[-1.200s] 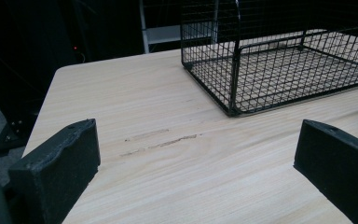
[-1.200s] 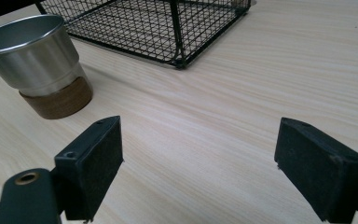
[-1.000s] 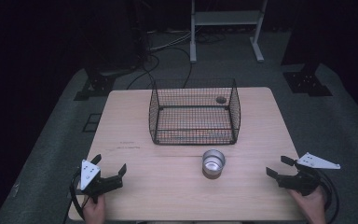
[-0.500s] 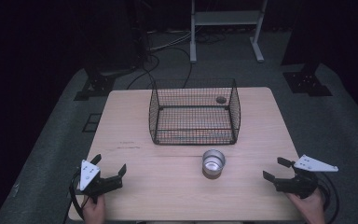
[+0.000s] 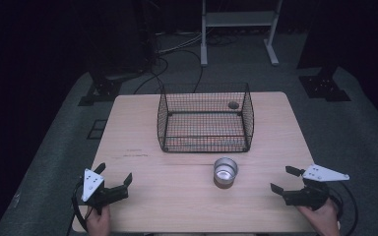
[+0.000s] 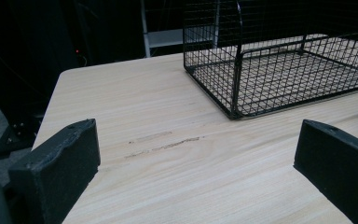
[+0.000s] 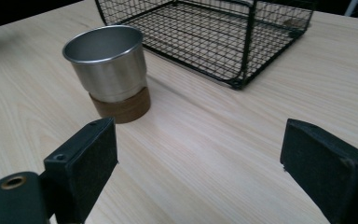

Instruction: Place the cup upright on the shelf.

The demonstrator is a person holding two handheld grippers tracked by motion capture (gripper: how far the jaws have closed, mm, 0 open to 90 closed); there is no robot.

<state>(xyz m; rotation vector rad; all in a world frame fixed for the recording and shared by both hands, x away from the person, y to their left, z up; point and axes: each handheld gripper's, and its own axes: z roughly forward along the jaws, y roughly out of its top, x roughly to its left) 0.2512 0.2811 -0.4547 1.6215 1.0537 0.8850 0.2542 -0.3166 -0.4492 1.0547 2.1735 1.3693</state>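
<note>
Spreading its jaws, right tool (image 5: pixel 286 180) (empty) sits well apart from cup (image 5: pixel 225 171)

A: Any readable text, labels or numbers on the shiny steel cup (image 7: pixel 106 63) or black wire-mesh basket (image 5: pixel 204 118)?
B: None legible. Pale wooden surface (image 5: pixel 177 187) bears only faint scuff marks.

Wire basket (image 5: pixel 204 120) sits mid-table (image 5: pixel 128 123), toward the far edge. Metal cup (image 5: pixel 225 171) stands upright on a coaster (image 7: pixel 121 108), just in front of the basket's near right corner, apart from it. Left gripper (image 5: pixel 114 179) over the near left corner, right gripper (image 5: pixel 285 179) near the right edge, right of the cup, well apart. Stand (image 5: pixel 238 29) on the floor behind the table.
</note>
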